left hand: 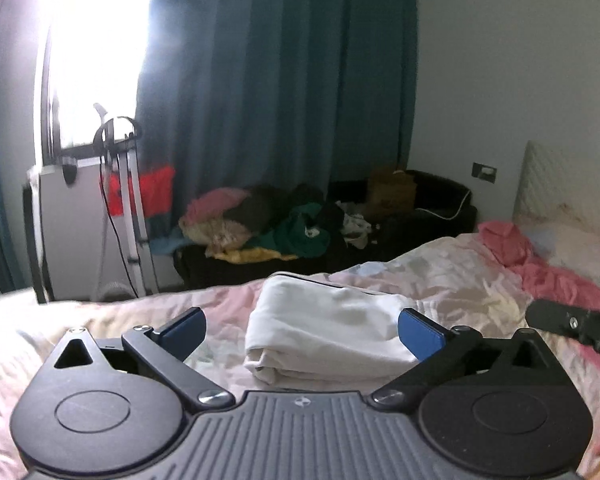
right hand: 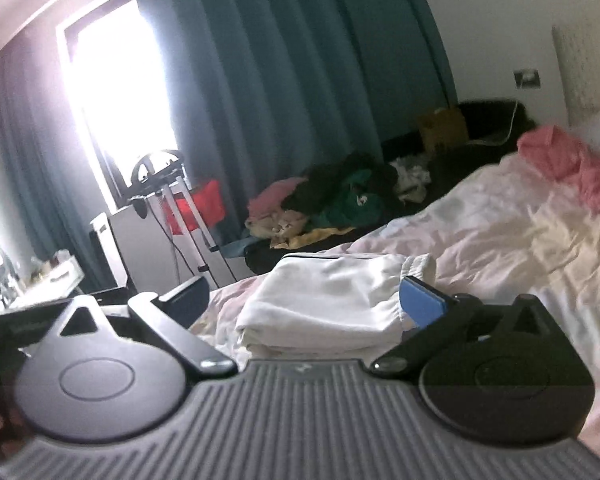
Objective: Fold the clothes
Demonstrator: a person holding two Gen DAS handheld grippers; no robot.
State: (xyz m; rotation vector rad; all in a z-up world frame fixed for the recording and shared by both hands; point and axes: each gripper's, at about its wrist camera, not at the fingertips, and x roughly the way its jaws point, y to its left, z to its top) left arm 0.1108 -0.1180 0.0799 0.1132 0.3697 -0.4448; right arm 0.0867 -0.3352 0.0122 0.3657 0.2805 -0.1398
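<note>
A white garment (left hand: 324,332) lies folded in a thick stack on the pale pink bedsheet (left hand: 440,280). My left gripper (left hand: 302,332) is open, its blue pads to either side of the stack's near end, holding nothing. The same stack shows in the right wrist view (right hand: 328,304). My right gripper (right hand: 304,300) is open and empty, just in front of the stack. Part of the right gripper's black body shows at the right edge of the left wrist view (left hand: 572,324).
A crumpled pink garment (left hand: 536,260) lies near the headboard (left hand: 564,184). Beyond the bed's far edge a dark sofa (left hand: 432,216) holds a pile of mixed clothes (left hand: 268,224). A stand (left hand: 128,208) and white cabinet (left hand: 68,232) stand by the bright window and teal curtains.
</note>
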